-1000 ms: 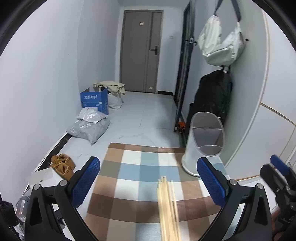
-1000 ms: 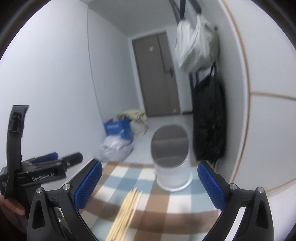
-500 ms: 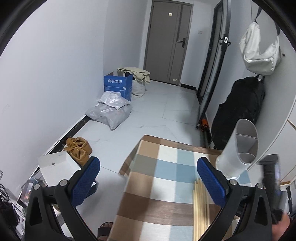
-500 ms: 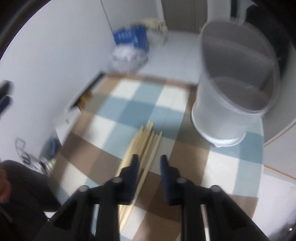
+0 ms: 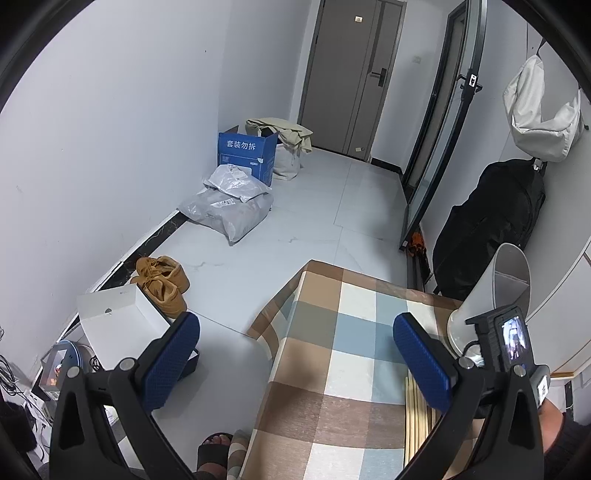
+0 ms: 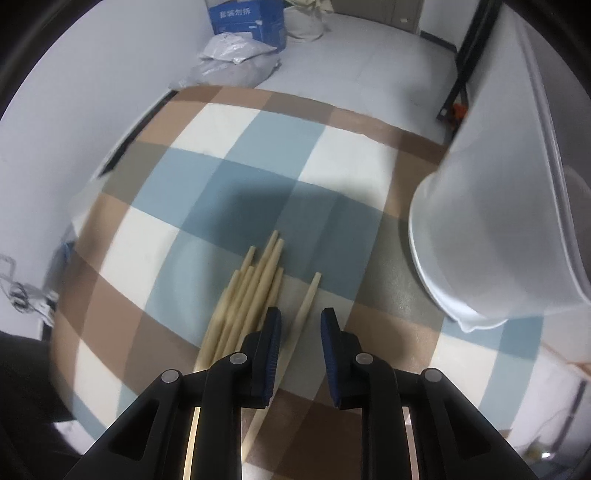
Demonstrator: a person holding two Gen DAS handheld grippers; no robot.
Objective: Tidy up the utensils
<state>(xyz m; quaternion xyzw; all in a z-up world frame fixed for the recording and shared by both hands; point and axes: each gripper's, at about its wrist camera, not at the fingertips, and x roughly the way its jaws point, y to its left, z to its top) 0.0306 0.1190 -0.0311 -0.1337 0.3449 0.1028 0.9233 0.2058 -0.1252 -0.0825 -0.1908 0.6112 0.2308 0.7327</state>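
While my R gripper [image 6: 301,325] points down, jaws narrow & opening, one chopstick [image 6: 307,299] sits between, unpinched. L gripper [image 5: 295,354] gapes wide, empty.

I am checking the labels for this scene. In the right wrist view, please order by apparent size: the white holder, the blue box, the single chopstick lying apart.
1. white holder, clearly largest, but it is also very near the camera.
2. blue box and single chopstick: not ranked; the box is far away and cut off, and the chopstick is long, thin and near.
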